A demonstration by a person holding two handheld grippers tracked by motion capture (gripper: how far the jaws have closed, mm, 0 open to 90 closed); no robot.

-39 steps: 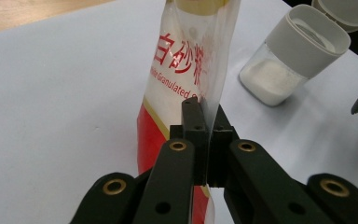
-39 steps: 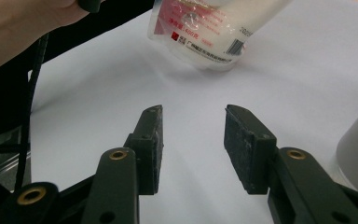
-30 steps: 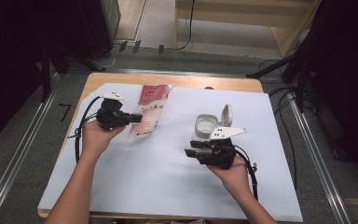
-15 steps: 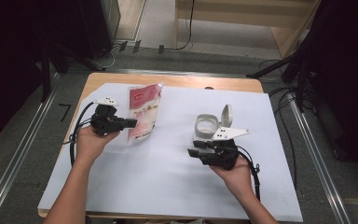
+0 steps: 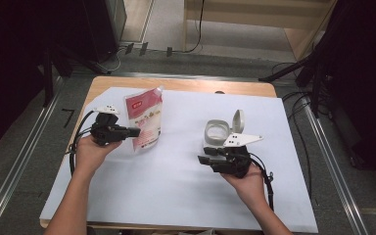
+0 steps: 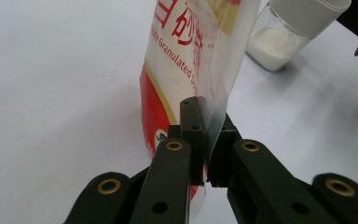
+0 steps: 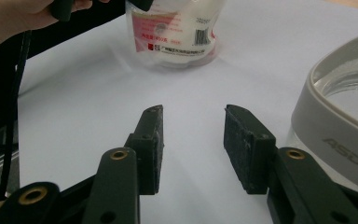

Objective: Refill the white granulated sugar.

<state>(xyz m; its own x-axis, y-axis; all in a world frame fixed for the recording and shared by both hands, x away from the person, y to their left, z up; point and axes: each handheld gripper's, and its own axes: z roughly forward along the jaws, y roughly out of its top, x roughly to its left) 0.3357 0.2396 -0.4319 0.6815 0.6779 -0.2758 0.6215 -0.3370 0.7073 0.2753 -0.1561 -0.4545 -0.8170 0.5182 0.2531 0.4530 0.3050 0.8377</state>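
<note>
Left gripper clamped on sugar pouch edge, pouch upright at table's 10 o'clock, white granules inside. Jar centre-right, lid flipped up, white powder at bottom. Right gripper jaws apart, empty, at jar's 6 o'clock. White sheet over wooden table; dark room.

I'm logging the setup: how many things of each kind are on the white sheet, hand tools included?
Sugar pouch: 1
Jar with flip lid: 1
Hand tools: 2, the left tool shut on the pouch's edge, the right tool open beside the jar
Total: 4
</note>
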